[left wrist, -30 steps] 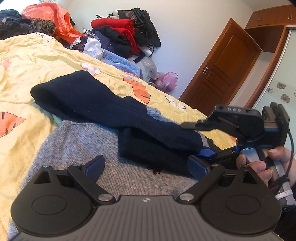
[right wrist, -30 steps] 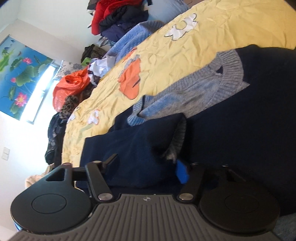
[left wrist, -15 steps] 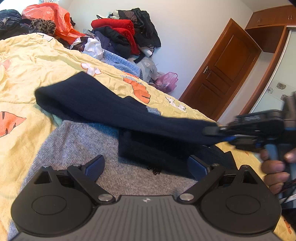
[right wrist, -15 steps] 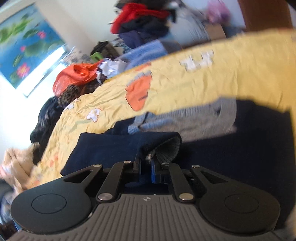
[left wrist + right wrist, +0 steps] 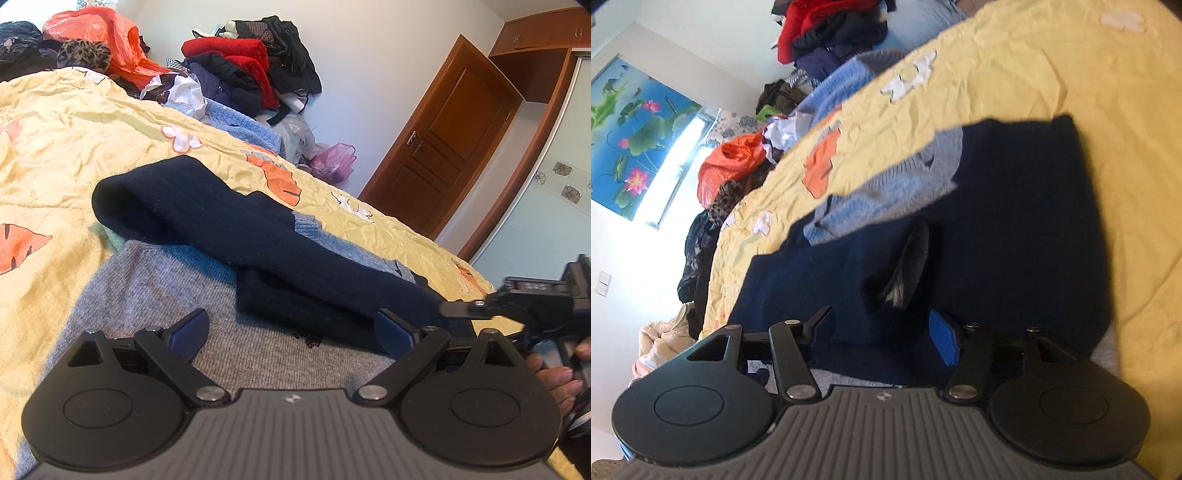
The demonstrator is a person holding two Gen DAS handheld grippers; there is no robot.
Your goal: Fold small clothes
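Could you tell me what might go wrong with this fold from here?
Two risks, as I see it.

1. The folded navy sleeve lies in a loose, rounded roll across the grey sweater body. With both the left gripper and the right gripper open and nothing pinning it, it may spring back open.

2. The sleeve's grey cuff lies close to the right gripper's blue pad, so pulling back could snag the knit.

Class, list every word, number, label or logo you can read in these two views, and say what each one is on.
Raised characters on the right claw's black housing: blurred, not readable.
Small white logo on the left claw's grey body: a symbol, no letters.
The same logo on the right claw's body in its own view: no letters.
Lotus picture, sweater, bedsheet: no text.
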